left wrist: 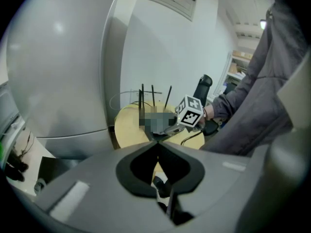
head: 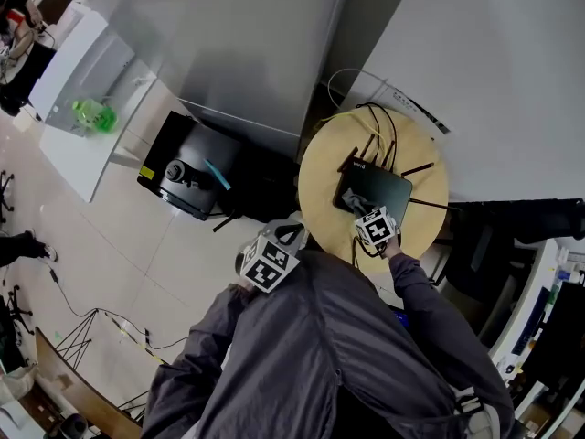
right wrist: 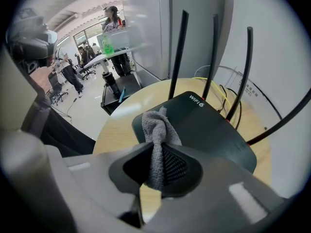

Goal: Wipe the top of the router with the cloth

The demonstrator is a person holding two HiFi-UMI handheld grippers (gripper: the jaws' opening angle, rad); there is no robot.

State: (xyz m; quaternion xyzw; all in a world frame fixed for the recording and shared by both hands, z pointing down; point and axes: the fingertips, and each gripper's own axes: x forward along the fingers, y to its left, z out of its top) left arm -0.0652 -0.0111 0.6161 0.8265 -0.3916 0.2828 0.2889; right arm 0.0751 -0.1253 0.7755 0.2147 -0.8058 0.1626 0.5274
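A black router [head: 377, 193] [right wrist: 204, 130] with several upright antennas lies on a small round wooden table [head: 320, 176] [right wrist: 116, 125]. My right gripper [right wrist: 154, 144] [head: 376, 229] is shut on a grey cloth [right wrist: 156, 130], whose bunched end rests on the router's near left corner. In the head view the cloth [head: 356, 201] shows as a grey lump on the router top. My left gripper [left wrist: 158, 141] [head: 271, 262] is shut and holds nothing, off the table's left edge near my body.
A black box [head: 187, 174] with a camera stands on the floor left of the table. Grey wall panels [head: 247, 44] rise behind. Cables [head: 384, 122] run off the table's back. A white desk [head: 78, 80] and people are farther left.
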